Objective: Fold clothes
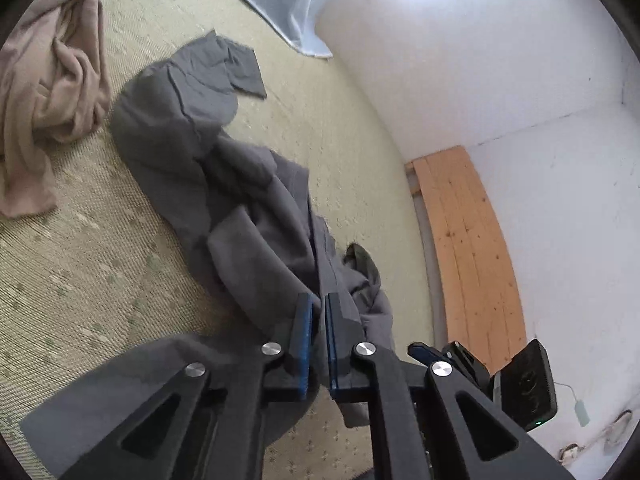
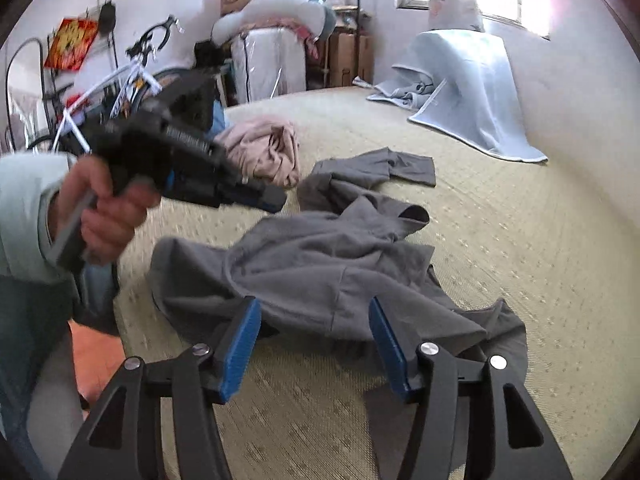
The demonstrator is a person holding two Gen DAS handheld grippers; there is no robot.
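Fabric of the grey garment (image 1: 240,184) sits pinched in your left tool (image 1: 319,312); bring the wide-open, empty right tool (image 2: 314,320) onto the near hem before lifting.

1. The left gripper (image 1: 319,312) has its blue pads (image 1: 304,336) nearly together, pinching a fold of the grey garment (image 1: 224,184).
2. The grey garment lies crumpled across the pale green mat (image 1: 100,280).
3. A beige garment (image 1: 52,92) is heaped at the left, just beside the grey one (touching or not, unclear).
4. A wooden board (image 1: 468,248) leans against the white wall (image 1: 480,60).
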